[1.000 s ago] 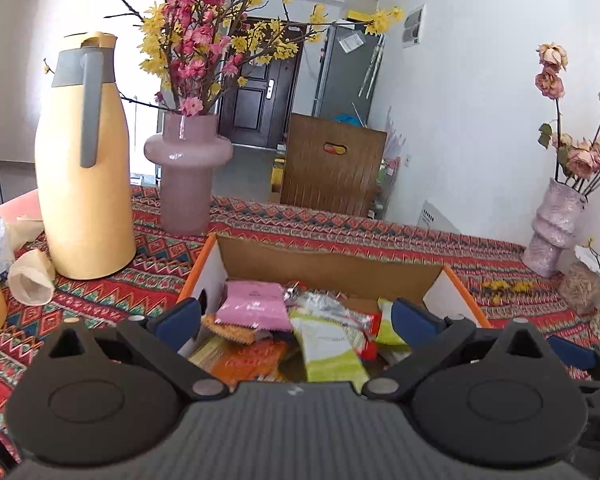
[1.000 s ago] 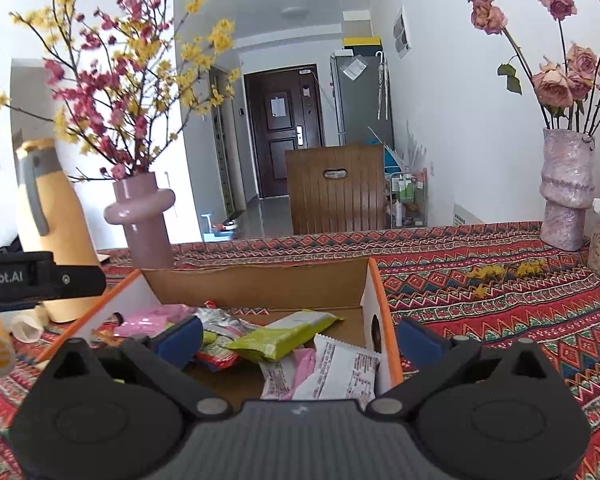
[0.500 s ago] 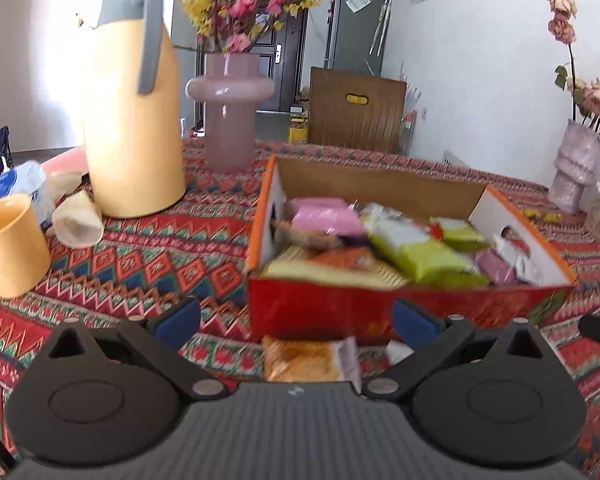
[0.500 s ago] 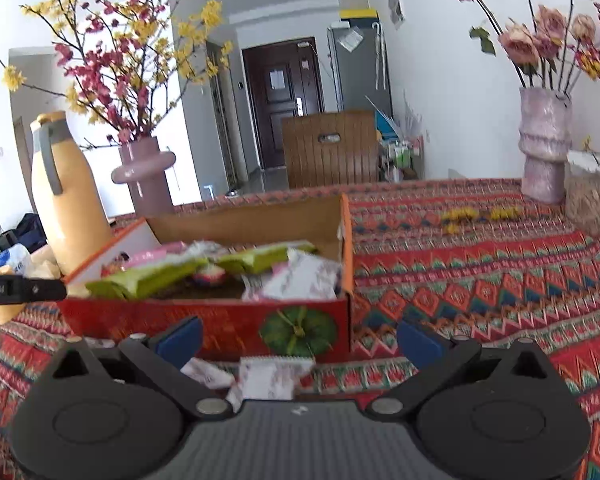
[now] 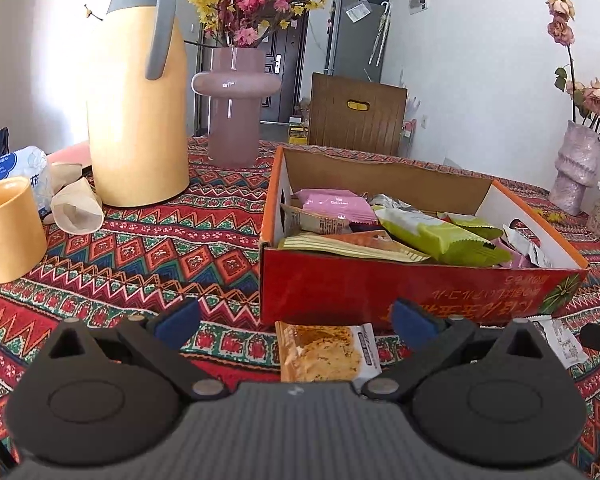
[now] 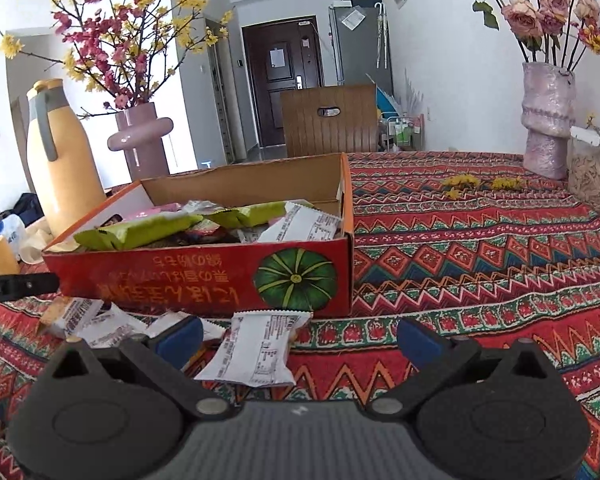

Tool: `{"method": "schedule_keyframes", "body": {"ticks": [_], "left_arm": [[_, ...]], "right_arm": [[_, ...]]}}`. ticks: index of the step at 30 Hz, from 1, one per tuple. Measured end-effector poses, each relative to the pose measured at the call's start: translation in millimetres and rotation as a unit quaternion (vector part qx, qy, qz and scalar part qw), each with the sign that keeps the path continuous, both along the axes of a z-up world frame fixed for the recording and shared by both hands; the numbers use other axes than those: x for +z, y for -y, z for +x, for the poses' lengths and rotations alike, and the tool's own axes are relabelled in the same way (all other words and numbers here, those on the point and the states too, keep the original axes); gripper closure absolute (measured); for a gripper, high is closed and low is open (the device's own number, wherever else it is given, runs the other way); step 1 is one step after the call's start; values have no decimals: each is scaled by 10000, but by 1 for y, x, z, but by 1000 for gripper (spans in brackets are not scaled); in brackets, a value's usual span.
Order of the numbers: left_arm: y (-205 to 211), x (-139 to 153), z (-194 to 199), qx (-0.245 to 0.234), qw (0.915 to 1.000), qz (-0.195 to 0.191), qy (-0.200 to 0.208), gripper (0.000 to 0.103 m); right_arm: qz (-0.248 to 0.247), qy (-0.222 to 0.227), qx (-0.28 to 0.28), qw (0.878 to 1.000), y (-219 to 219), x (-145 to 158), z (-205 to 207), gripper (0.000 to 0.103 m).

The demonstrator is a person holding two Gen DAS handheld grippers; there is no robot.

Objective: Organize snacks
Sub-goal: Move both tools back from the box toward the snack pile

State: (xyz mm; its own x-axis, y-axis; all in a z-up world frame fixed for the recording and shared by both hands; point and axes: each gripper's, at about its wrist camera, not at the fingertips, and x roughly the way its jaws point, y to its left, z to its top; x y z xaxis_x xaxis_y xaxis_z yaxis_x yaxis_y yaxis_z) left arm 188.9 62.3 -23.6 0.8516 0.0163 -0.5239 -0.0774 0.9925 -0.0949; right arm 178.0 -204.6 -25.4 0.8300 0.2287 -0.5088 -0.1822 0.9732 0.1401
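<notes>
A: Left wrist view. The left gripper [image 5: 296,320] hung low over the table's near edge with fingers spread wide, nothing between them. An orange cake packet [image 5: 327,353] lay flat on the patterned tablecloth [image 5: 148,256] in that gap, just in front of the red cardboard box [image 5: 416,288].

B: Right wrist view gave the box's other end. The right gripper [image 6: 300,336] also had its fingers apart and empty. A white snack packet [image 6: 256,350] lay between them, its far end close against the box front. More loose packets [image 6: 96,320] were scattered along the box's front toward the table's left side.

A: Only the left view looked down into the box: a pink packet [image 5: 340,204] at its back left corner, green packets [image 5: 444,236] across the middle.

B: From my side just the tops showed, plus a pumpkin picture [image 6: 296,280] on the front wall.

A: Left of the box stood a yellow thermos jug [image 5: 136,120], a mauve vase [image 5: 234,120] with blossom branches and a yellow cup [image 5: 8,232] near the left edge.

B: At the table's far right corner stood a pale vase of dried roses [image 6: 546,120]. Beyond the table were a wooden chair back [image 6: 330,120], a dark door [image 6: 280,88] and white walls.
</notes>
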Motion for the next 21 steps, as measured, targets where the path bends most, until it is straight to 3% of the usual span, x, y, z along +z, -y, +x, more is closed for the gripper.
{"method": "schedule_keyframes", "body": {"ticks": [13,15,21], "left_arm": [[-8,0,-1,54,9997,-236,-31,0],[-8,0,-2,47,9997,-248,-30,0],[-8,-1,-1,24,9996,-277,-44,0]], "right_arm": [[-424,-229,65,9988,-19,-1,11,1],[-626,-363,72,9974,-23,-3,19,6],[-906,-802,129,9926,-33,-18,39,7]]}}
